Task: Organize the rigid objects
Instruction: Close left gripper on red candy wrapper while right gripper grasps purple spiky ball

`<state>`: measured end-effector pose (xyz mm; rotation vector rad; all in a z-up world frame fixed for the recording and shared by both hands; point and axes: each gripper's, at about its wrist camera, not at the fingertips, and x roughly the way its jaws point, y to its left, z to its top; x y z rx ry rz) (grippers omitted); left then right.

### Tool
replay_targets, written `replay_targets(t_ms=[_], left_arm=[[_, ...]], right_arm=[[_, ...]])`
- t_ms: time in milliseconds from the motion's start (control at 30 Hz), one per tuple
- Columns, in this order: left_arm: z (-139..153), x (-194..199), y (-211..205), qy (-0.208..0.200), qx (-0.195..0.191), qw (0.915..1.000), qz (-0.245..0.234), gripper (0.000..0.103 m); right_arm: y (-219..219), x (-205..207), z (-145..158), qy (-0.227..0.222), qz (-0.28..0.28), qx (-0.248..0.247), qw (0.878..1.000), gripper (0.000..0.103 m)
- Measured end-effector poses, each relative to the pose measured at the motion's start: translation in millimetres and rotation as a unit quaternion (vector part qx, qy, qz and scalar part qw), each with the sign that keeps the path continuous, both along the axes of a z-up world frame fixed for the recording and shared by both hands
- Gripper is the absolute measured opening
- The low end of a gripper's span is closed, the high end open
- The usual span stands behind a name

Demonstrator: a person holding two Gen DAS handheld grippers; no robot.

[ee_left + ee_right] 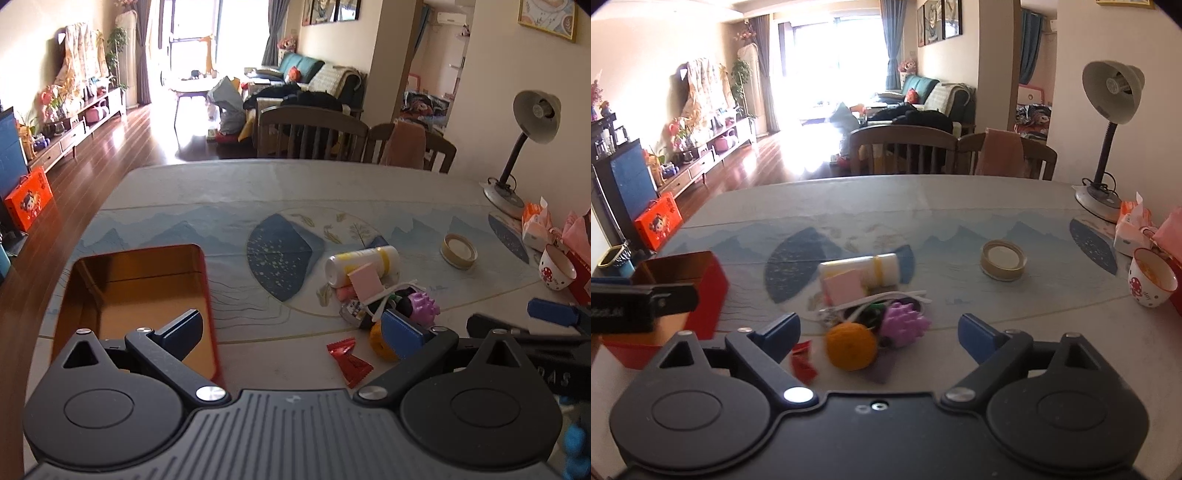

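I find both grippers over the table point(960, 206), both pitched down toward the clutter.

Right gripper point(879, 334): jaws stand wide apart with nothing pressed between the pads. The pile point(875, 314) sits directly ahead, centred in the gap. Nearest is the orange ball point(851, 345), just left of the midline; the purple spiky ball point(907, 323) touches it on the right. Behind them lie a pink block point(844, 286) and a white roll point(862, 271) whose long axis runs across the view, left to right. A red wrapper point(803, 363) lies beside the left finger.

Left gripper point(295, 328): jaws also wide apart and empty. From this view the pile point(384, 295) lies off to the right, partly behind the right finger, while the tin point(136, 291), open and empty as far as I can see, sits straight under the left finger.

Judgement: the right hand is the nearer and better-lined arm for the pick; the left is placed for the tin rather than the pile. The orange ball is round, so no axis matters there; I would only need a short advance and drop, keeping the purple ball outside the right pad. The tin lies to the left of the right gripper, past the left one, so the carry would run leftward across it. Risk: the two balls touch, and one may roll when the other is taken.
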<state>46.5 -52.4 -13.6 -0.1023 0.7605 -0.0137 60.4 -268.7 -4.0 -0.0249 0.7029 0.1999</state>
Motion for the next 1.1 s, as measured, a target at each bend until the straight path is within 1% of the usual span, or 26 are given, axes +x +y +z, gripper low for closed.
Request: replay_targets(t_ms=[100, 233, 333, 433, 567, 667, 700, 733, 800, 900, 1033, 1100], left_arm=[[-10.0, 11.2, -7.9, 0.013, 0.007, 0.9999, -0.001, 0.103], [-30.0, 28.5, -14.9, 0.037, 0.005, 0.9993, 0.000, 0.103], [-44.5, 38.4, -18.8, 0.055, 0.011, 0.9983, 0.015, 0.103], [-55.6, 46.8, -22.8, 0.065, 0.014, 0.9976, 0.021, 0.103], [-69.9, 55.8, -29.8, 0.079, -0.003, 0.9969, 0.006, 0.103], [-82.8, 62.4, -36.9, 0.101, 0.002, 0.9949, 0.002, 0.103], [-86.4, 63.6, -39.0, 0.106, 0.003, 0.9944, -0.001, 0.103], [-89.9, 64.5, -41.4, 0.110, 0.006, 0.9939, -0.004, 0.103], [-95.1, 66.3, -45.7, 0.116, 0.009, 0.9931, -0.011, 0.103], [-101.6, 70.2, -49.4, 0.126, 0.009, 0.9920, -0.007, 0.102], [-110.9, 77.6, -52.1, 0.142, 0.003, 0.9898, -0.004, 0.093], [-115.5, 80.8, -51.8, 0.151, -0.002, 0.9885, -0.002, 0.085]], right_arm=[[-6.5, 10.5, -7.3, 0.009, 0.020, -0.009, 1.000, 0.089], [-14.1, 24.3, -18.6, 0.023, 0.062, -0.022, 0.998, 0.082], [-16.6, 36.3, -25.8, 0.032, 0.085, -0.034, 0.995, 0.082], [-21.9, 49.3, -33.8, 0.039, 0.095, -0.042, 0.994, 0.081], [-26.5, 67.3, -47.4, 0.056, 0.108, -0.043, 0.992, 0.079], [-28.4, 79.0, -55.5, 0.069, 0.120, -0.039, 0.990, 0.077], [-28.4, 82.7, -58.3, 0.074, 0.123, -0.038, 0.989, 0.075], [-28.3, 86.9, -60.7, 0.077, 0.127, -0.036, 0.988, 0.073], [-27.9, 93.7, -64.6, 0.081, 0.134, -0.034, 0.987, 0.073], [-27.1, 101.8, -68.3, 0.091, 0.140, -0.028, 0.986, 0.070], [-24.7, 114.8, -76.0, 0.108, 0.148, -0.023, 0.983, 0.065], [-24.8, 118.8, -79.3, 0.114, 0.150, -0.020, 0.982, 0.064]])
